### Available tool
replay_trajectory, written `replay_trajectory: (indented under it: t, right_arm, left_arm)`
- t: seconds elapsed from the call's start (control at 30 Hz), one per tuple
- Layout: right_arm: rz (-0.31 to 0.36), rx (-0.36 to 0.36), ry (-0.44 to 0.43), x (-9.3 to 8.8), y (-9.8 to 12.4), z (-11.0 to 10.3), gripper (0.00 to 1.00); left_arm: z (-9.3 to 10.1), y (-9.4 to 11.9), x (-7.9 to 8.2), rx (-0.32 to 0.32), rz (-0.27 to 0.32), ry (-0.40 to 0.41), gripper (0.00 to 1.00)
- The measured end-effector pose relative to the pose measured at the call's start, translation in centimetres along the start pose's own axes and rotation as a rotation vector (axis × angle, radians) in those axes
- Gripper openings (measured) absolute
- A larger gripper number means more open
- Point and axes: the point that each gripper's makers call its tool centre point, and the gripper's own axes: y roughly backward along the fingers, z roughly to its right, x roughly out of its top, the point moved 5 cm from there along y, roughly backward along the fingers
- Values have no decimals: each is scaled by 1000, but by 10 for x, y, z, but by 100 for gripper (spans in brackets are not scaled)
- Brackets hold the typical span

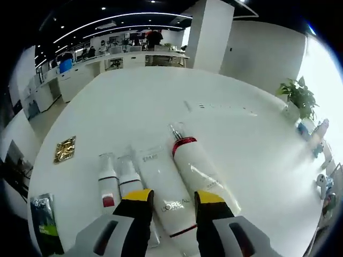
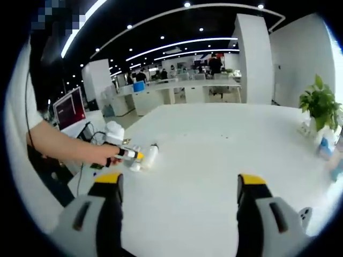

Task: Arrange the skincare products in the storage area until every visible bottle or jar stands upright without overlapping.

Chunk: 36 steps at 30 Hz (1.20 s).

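Several white skincare products lie flat on the white table (image 1: 161,101). Two small bottles (image 1: 109,184) (image 1: 128,179) lie side by side. Right of them is a large L'OREAL tube (image 1: 167,193), then a bottle with a red band (image 1: 194,167). My left gripper (image 1: 174,199) is open, its yellow-tipped jaws standing on either side of the L'OREAL tube's lower part. My right gripper (image 2: 181,182) is wide open over bare table, holding nothing. In the right gripper view a person's hand holds the left gripper (image 2: 128,154) by the distant products (image 2: 150,156).
A gold sachet (image 1: 65,149) and a dark green packet (image 1: 44,222) lie left of the bottles. A potted plant (image 1: 297,96) (image 2: 320,104) stands at the table's far right edge. Office desks and a pillar are beyond.
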Motion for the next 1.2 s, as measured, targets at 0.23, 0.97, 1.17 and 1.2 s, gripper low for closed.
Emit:
replay_trajectory:
  t: [0.23,0.97,1.17,1.2]
  right_arm:
    - [-6,6,-4,0,-2,1,89]
    - [-10,7,9,8,-14,1,87]
    - [6,-15,-7,9,-9,4,87]
    - [3,-19,-10,8,-8,4,86]
  left_arm:
    - [-9,-11,-13,5,-92,88,42]
    - [-16,-34,13,94,-78,-59,35]
    - [-17,-34,13,101,-76,-42,32]
    - [-17,-35,13,100,-78,-40,31]
